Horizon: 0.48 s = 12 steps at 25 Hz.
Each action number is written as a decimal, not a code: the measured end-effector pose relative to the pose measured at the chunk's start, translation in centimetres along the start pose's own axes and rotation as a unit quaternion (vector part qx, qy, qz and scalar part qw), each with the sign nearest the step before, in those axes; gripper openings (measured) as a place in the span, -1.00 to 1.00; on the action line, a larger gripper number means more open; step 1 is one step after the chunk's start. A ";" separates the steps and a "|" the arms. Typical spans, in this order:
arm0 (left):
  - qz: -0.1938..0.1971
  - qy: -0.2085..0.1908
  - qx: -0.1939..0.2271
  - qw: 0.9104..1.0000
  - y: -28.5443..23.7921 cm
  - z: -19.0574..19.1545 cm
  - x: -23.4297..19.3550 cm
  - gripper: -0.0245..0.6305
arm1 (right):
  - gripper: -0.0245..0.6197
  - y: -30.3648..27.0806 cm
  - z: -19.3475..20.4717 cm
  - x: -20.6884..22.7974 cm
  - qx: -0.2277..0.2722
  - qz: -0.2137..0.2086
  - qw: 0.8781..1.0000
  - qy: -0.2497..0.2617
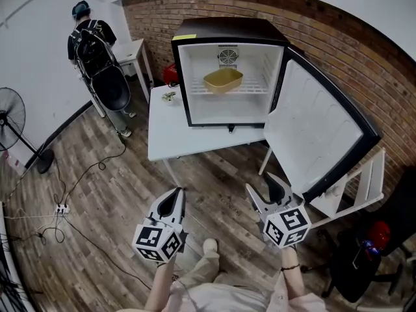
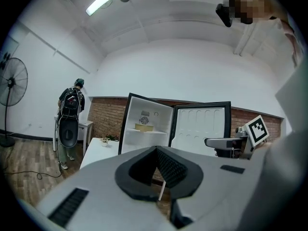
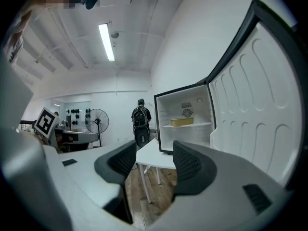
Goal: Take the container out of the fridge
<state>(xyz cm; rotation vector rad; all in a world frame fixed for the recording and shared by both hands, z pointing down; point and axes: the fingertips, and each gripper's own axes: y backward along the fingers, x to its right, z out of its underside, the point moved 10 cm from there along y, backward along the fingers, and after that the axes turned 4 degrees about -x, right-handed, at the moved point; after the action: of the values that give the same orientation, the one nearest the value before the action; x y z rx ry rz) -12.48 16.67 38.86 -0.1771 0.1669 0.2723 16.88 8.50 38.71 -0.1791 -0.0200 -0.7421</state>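
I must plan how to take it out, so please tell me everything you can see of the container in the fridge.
The container is a shallow, open, yellowish tub with rounded corners and a thin rim; it may be plastic or foil, and looks empty. It sits upright and level about mid-way along the white wire shelf, below the round fan on the back wall of the open fridge. Only the shelf touches it.

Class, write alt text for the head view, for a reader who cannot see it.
A small black fridge stands open on a white table, with a yellow oblong container on its wire shelf. In the foreground two handheld grippers point toward it, the left gripper with jaws together, the right gripper with jaws apart.
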 end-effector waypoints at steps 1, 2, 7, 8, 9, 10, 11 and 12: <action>0.001 0.002 -0.003 1.000 -0.8 -0.1 -0.5 -0.96 | -0.23 -0.8 0.0 0.4 -0.001 0.001 1.000 -0.002; 0.002 0.004 -0.006 1.000 -1.6 -0.1 -1.1 -0.96 | -0.23 -1.6 -0.1 0.7 -0.002 0.002 1.000 -0.004; 0.010 0.009 -0.017 1.000 -5.3 -0.6 -3.5 -0.96 | -0.23 -5.2 -0.3 2.3 -0.012 0.007 1.000 -0.007; 0.011 0.011 -0.019 1.000 -5.9 -0.6 -4.0 -0.96 | -0.23 -5.9 -0.3 2.5 -0.014 0.006 1.000 -0.007; 0.012 0.013 -0.021 1.000 -6.5 -0.7 -4.5 -0.96 | -0.23 -6.5 -0.3 2.7 -0.017 0.005 1.000 -0.006; 0.013 0.014 -0.022 1.000 -7.1 -0.8 -5.0 -0.96 | -0.23 -7.2 -0.3 2.8 -0.019 0.004 1.000 -0.005; 0.014 0.016 -0.022 1.000 -7.7 -0.9 -5.5 -0.96 | -0.23 -7.8 -0.4 2.9 -0.022 0.003 1.000 -0.003; 0.016 0.016 -0.022 0.999 -8.3 -1.0 -5.9 -0.96 | -0.23 -8.3 -0.5 3.1 -0.023 0.003 1.000 0.000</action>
<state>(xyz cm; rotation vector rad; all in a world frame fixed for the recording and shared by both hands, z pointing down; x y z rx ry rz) -15.91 7.13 40.21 -0.2233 0.1956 0.3056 13.51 0.36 39.76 -0.2233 -0.0021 -0.7377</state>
